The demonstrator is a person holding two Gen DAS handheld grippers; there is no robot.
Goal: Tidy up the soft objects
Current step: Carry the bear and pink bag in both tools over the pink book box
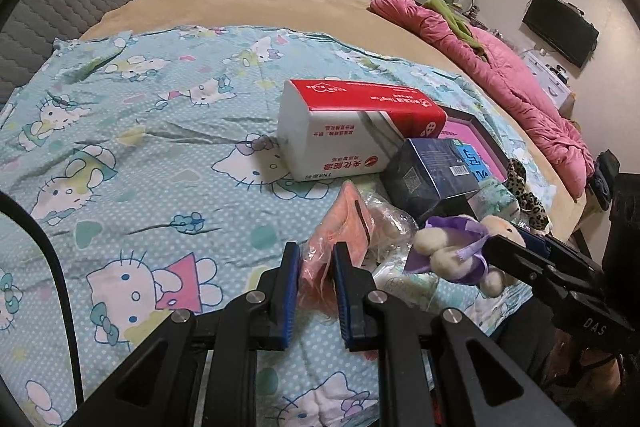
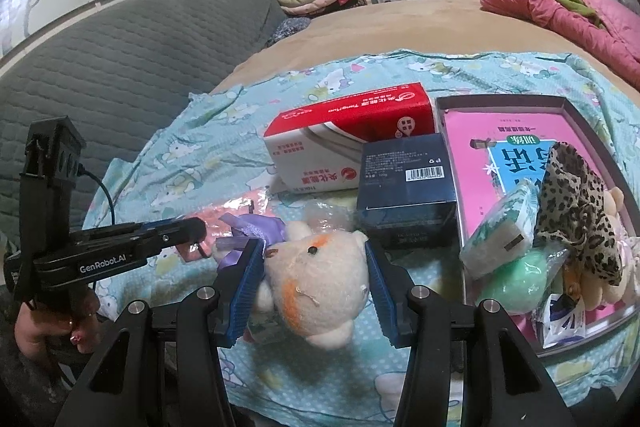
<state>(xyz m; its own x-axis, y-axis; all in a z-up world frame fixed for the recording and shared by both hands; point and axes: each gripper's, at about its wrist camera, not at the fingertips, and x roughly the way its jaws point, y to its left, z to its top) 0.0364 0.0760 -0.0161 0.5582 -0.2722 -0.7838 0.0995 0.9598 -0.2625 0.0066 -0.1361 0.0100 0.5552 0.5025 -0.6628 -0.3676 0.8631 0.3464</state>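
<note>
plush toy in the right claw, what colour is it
Cream with orange patches, plush toy; clearest in the right wrist view.

Both wrist views look steeply down, close over the bed, sharing the tissue box (image 1: 352,123) and probably the same plush toy (image 2: 320,287).

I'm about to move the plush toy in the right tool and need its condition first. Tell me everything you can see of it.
The plush toy is cream-white with fuzzy pile, an orange patch on its head, a small black bead eye and stubby limbs. A purple satin ribbon is tied round it. It lies on its side on the blue cartoon-print sheet, head between the pads of the right tool, which press both sides. Loose threads show on its face. It sits in front of the dark blue box.
</note>
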